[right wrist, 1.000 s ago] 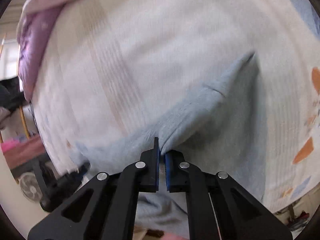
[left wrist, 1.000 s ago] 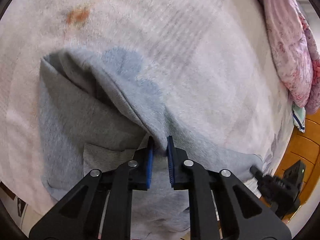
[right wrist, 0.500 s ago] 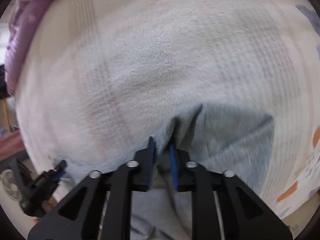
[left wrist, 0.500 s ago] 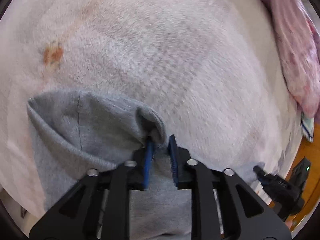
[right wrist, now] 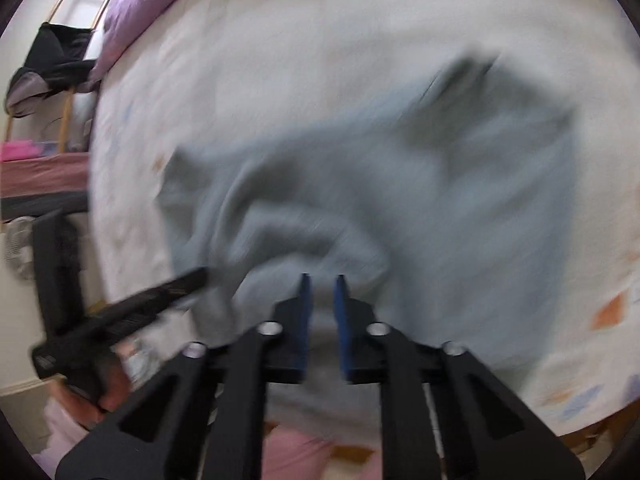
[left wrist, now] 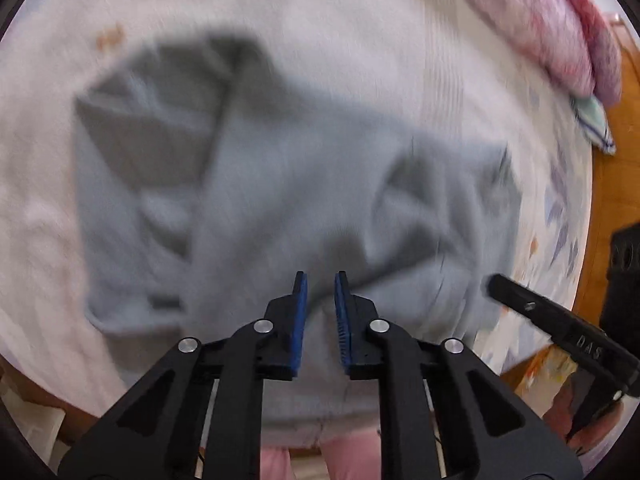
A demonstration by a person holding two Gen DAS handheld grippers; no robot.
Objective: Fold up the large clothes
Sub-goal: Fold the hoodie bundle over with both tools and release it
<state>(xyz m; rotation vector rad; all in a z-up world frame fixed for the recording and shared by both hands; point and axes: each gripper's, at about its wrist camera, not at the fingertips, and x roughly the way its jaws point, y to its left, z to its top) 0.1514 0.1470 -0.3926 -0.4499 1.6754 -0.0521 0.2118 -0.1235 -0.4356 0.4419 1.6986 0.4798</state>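
1. Since the earlier frames, both grippers have let go of the fold of the grey garment point(left wrist: 288, 184) that they pinched, and they have pulled back toward the near edge of the bed point(left wrist: 360, 20). More of the garment shows now than before.
2. The left gripper point(left wrist: 321, 292) hangs above the near part of the garment. Its jaws are closing with only a narrow gap left, and no cloth is between the blue pads point(left wrist: 301, 312).
3. The right gripper point(right wrist: 321, 294) is in the same state: jaws closing, a narrow gap, nothing held.
4. The garment lies on the white patterned bed sheet, toward the near edge. Its far part seems doubled over the rest. Probably the fold was carried across and dropped there, so that the cloth rests by its own weight.
5. A pink quilt point(left wrist: 552, 28) is bunched at the far right corner of the bed, well apart from the garment.
6. Both views are blurred, so I cannot tell how neat the edges lie. I judge that another fold is needed.
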